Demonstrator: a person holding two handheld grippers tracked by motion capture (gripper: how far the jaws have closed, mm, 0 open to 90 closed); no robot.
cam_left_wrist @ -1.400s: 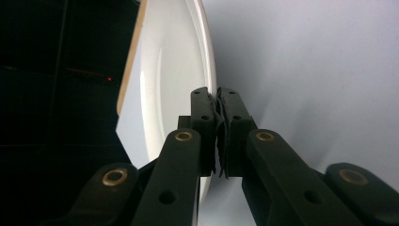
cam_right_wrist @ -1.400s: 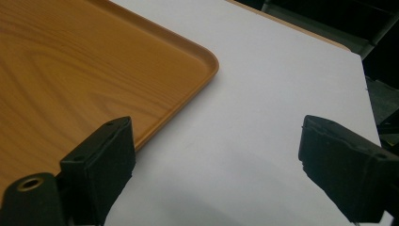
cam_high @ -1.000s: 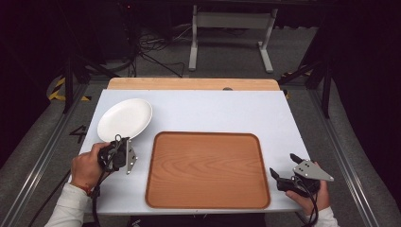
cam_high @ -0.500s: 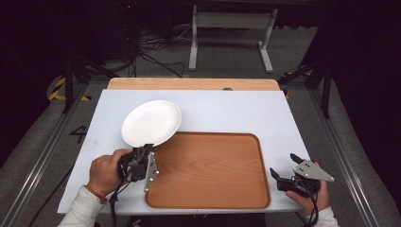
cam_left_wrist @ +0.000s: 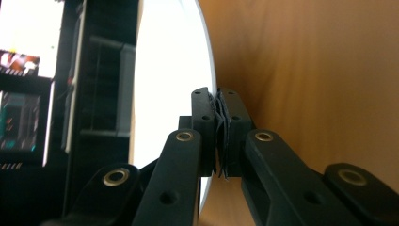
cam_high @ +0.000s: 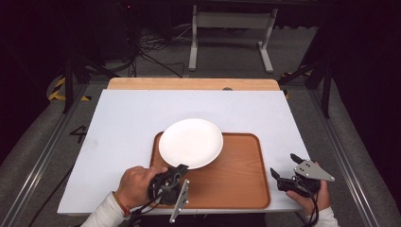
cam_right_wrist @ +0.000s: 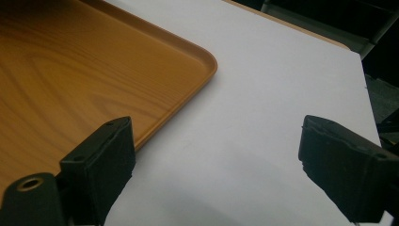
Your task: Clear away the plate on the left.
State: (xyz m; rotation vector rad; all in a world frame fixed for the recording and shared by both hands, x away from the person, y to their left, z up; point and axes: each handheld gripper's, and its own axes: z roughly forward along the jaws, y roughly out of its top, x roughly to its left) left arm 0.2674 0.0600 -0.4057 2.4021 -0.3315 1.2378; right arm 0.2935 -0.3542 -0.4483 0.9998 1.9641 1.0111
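A round white plate point(cam_high: 191, 142) hangs over the left part of the wooden tray point(cam_high: 236, 175), held by its near rim. My left gripper point(cam_high: 178, 168) is shut on that rim. In the left gripper view the plate point(cam_left_wrist: 164, 70) stands edge-on between the two pads, with the tray point(cam_left_wrist: 306, 70) behind it. My right gripper point(cam_high: 283, 169) rests open at the tray's right edge, low over the white table point(cam_high: 142, 113). In the right gripper view its jaws stand wide apart with nothing between them, the tray's corner point(cam_right_wrist: 197, 61) at the left.
The white board lies on a wooden tabletop whose far edge point(cam_high: 189, 84) shows. A metal stand point(cam_high: 227, 28) and cables lie on the floor beyond. Rails run along both sides of the table.
My left gripper has carried the plate from the table's left side to the right, over the tray's left part. The right gripper has stayed where it was.
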